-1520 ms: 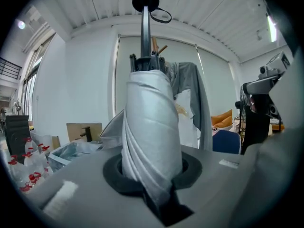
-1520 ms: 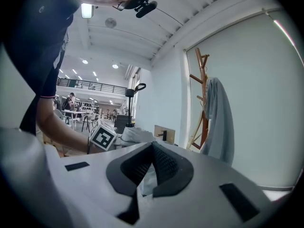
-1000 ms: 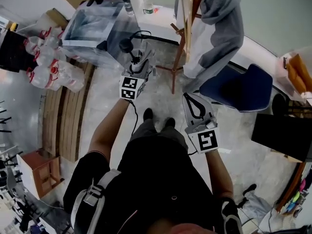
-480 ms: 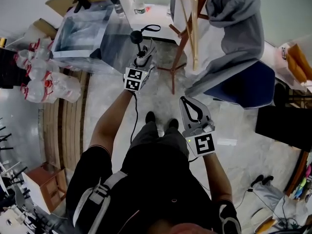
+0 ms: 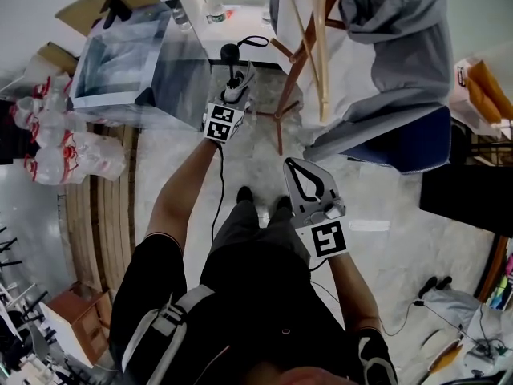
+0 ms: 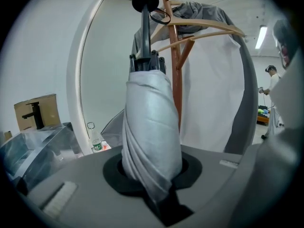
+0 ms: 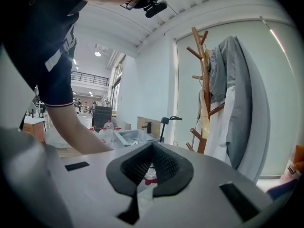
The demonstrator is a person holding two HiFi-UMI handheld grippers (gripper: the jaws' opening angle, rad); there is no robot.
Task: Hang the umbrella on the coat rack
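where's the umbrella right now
In the left gripper view the umbrella sits clamped in the left gripper, its handle pointing toward the coat rack.

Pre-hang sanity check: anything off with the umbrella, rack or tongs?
Nothing spilled, broken or askew. The left tongs clamp the folded umbrella by its fabric, handle end up, strap loop free at the top. The coat rack stands upright, already carrying a grey coat. The right tongs are shut and empty.

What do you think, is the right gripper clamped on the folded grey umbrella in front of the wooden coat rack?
No, the left gripper is clamped on the folded grey umbrella in front of the wooden coat rack, as the left gripper view shows.
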